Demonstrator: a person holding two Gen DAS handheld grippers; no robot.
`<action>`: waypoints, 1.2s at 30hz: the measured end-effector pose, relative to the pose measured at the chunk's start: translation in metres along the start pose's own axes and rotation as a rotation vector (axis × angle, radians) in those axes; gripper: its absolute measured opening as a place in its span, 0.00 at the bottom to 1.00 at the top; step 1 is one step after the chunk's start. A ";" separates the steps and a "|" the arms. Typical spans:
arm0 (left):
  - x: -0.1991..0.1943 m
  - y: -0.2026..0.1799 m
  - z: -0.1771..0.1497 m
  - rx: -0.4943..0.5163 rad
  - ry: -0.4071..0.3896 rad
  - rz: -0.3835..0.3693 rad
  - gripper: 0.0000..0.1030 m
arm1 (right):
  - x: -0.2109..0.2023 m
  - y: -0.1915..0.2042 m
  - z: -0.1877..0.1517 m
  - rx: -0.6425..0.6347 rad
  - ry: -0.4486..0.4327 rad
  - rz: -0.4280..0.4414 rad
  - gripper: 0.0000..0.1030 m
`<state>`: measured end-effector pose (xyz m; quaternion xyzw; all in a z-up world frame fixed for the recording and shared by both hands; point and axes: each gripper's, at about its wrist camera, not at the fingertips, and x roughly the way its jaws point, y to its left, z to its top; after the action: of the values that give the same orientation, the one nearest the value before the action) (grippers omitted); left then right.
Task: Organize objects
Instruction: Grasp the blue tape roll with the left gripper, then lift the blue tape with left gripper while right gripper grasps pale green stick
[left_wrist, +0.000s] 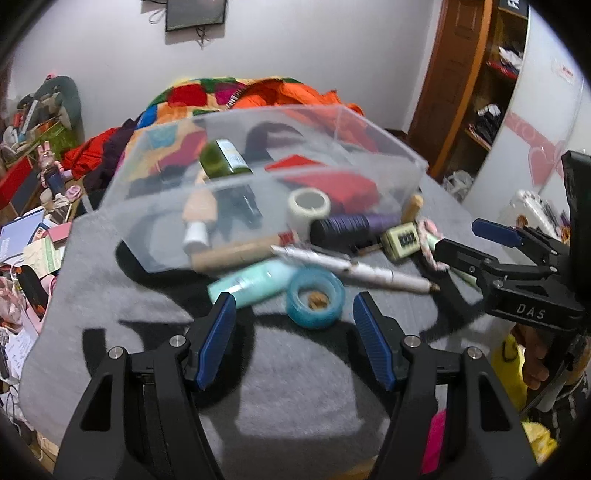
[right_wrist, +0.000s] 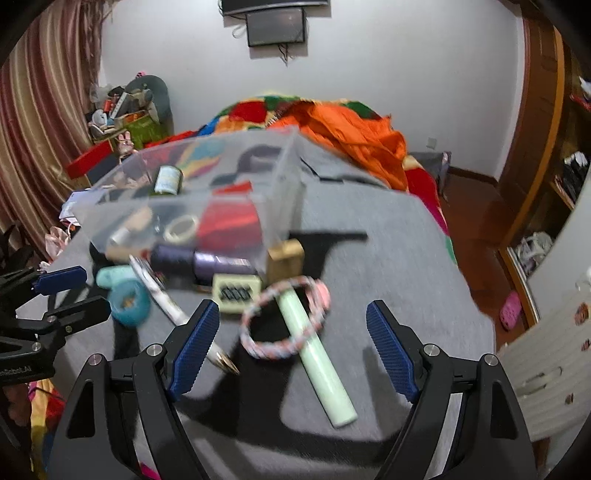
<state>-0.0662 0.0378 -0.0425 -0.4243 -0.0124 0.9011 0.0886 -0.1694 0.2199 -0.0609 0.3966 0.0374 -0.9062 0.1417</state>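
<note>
Both the left tool (left_wrist: 293, 319) and right tool (right_wrist: 291, 338) gape wide, empty.

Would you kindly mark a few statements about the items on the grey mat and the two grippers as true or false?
1. The left gripper holds the teal tape roll. False: its jaws stand open and the roll lies on the grey mat ahead of them.
2. A green bottle is inside the clear plastic bin. True.
3. The braided bracelet lies across the pale green tube. True.
4. The right gripper is clamped on the pale green tube. False: its jaws are open and empty.
5. The purple thread spool lies inside the bin. False: it lies on the mat against the bin's front wall.
</note>
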 end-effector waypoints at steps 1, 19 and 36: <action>0.004 -0.002 -0.002 0.005 0.011 0.000 0.64 | 0.001 -0.002 -0.002 0.003 0.006 -0.006 0.77; 0.029 -0.010 0.000 -0.017 0.027 0.022 0.41 | 0.013 -0.006 -0.013 0.015 0.048 0.040 0.71; 0.001 0.000 -0.002 -0.059 -0.019 -0.021 0.37 | 0.008 -0.015 -0.023 -0.015 0.046 0.016 0.36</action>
<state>-0.0658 0.0382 -0.0446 -0.4181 -0.0445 0.9033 0.0855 -0.1626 0.2365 -0.0828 0.4164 0.0443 -0.8954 0.1513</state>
